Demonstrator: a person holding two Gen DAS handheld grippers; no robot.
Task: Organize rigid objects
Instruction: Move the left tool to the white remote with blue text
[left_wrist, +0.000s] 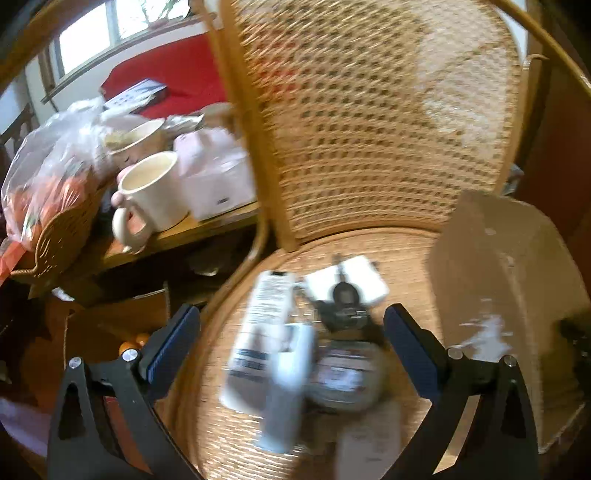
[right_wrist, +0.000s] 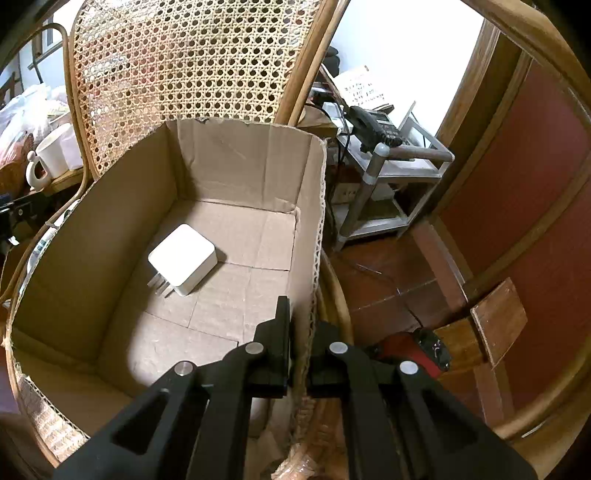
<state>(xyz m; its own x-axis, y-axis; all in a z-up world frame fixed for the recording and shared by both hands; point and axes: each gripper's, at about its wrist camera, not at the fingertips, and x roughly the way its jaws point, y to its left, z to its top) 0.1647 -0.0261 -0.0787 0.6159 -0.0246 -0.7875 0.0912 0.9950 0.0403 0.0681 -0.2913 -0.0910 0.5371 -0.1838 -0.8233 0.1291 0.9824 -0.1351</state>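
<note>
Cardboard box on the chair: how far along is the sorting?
Done: one white charger lies in the cardboard box. In hand: the right gripper is clamped on the box's wall; the left gripper is open and empty above a blurred pile on the chair seat. Left: that pile of small items.

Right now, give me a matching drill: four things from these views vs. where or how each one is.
Things:
1. white charger
2. cream mug
3. left hand-held gripper
4. right hand-held gripper

States:
A. jaws wide open above the clutter on the chair seat
B. clamped on the cardboard box wall
C. lying on the box floor
D. standing on the side table beside the chair

Pairs: 1-C, 2-D, 3-A, 4-B
</note>
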